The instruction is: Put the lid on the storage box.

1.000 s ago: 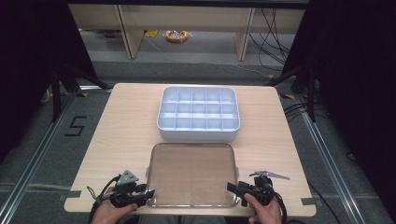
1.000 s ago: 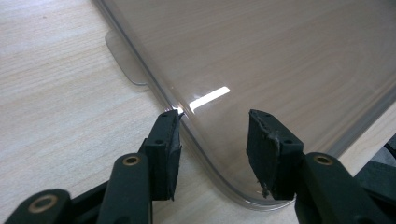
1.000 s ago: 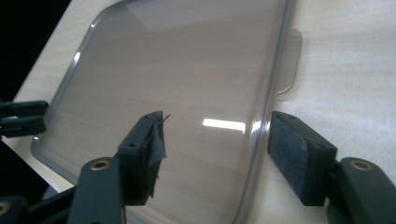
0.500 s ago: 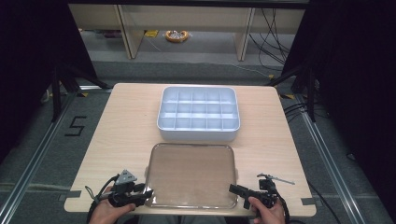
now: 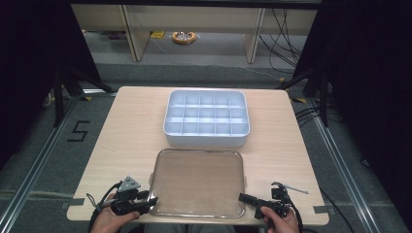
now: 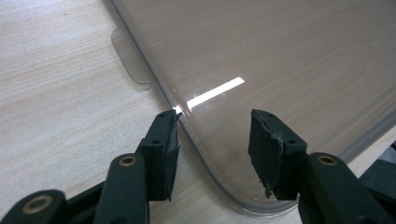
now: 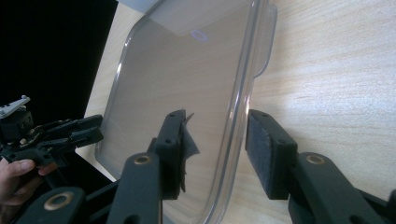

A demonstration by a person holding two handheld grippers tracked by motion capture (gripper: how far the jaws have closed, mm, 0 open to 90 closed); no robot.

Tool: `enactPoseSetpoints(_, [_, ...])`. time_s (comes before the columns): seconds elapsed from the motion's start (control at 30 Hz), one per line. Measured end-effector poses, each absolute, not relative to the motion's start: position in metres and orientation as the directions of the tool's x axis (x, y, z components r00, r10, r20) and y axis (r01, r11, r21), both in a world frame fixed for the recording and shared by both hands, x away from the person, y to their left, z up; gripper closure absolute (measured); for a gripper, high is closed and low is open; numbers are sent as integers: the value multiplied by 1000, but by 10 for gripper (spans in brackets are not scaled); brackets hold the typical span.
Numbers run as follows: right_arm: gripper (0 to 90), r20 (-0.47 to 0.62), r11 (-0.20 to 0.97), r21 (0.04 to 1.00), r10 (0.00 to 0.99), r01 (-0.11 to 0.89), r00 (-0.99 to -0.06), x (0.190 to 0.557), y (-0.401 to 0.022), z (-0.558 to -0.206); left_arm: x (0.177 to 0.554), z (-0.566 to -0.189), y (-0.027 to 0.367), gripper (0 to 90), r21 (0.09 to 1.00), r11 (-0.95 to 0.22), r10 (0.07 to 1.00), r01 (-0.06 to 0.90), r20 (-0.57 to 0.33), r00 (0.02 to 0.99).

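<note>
From above we see the clear lid (image 5: 198, 182) at the tabletop's (image 5: 131, 131) near edge. Our left gripper (image 6: 215, 140) straddles its corner, jaws apart; our right gripper (image 7: 215, 149), jaws just closing, straddles its rim without pressing.

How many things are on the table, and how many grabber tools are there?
Clear plastic lid: 1
White box with little compartments: 1
Grabber tools: 2, the left gripper and the right gripper
Total: 4
</note>
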State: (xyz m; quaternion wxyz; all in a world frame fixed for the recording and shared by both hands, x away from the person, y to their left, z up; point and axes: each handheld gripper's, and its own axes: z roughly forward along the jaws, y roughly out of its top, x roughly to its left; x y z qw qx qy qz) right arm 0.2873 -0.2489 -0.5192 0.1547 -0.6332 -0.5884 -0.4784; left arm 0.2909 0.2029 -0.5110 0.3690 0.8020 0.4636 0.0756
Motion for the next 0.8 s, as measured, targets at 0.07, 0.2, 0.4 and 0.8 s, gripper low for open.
enactPoseSetpoints(0.07, [655,766,-247,399,620,883,-172,285,-244,-517,291,-512,203,514,666,-282,806,691,-226,547])
enactPoseSetpoints(0.2, [659,744,-214,388,647,896,-167,283,-239,-507,291,-512,204,512,666,-277,799,693,-242,551])
enactPoseSetpoints(0.4, [651,621,-90,587,688,805,-375,283,-240,-507,291,-512,204,471,667,-279,790,691,-249,559])
enactPoseSetpoints(0.8, [665,582,-70,680,656,729,-480,272,-241,-501,293,-512,205,386,662,-261,790,702,-272,549])
